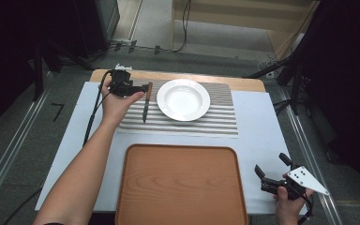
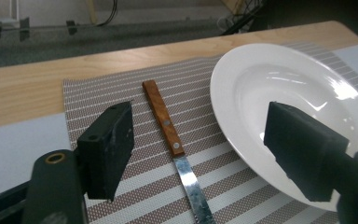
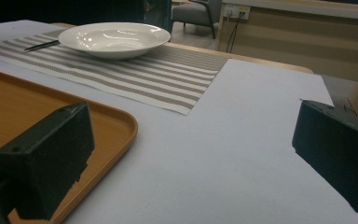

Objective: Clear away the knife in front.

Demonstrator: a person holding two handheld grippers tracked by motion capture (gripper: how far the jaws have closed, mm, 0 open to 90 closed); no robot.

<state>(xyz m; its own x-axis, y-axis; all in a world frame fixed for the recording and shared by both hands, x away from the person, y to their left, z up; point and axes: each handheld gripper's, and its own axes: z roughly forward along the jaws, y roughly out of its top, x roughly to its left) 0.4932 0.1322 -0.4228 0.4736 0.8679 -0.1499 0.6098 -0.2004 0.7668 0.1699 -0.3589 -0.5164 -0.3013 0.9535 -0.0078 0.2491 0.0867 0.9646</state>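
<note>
My left arm reached far forward, left claw [image 2: 198, 154] spread over the knife [image 2: 173, 146], plate [image 2: 279, 88] beside it, right claw [image 3: 191, 163] spread low, tray [image 3: 23, 112] alongside

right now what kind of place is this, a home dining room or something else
Probably a lab or studio recording setup, not a home: the table stands among loose floor cables and dark stands, with a place setting of plate and knife staged on it.

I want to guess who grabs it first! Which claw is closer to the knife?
Left. The left claw hangs open right at the knife handle; the right claw sits open far away, beside the tray.
</note>
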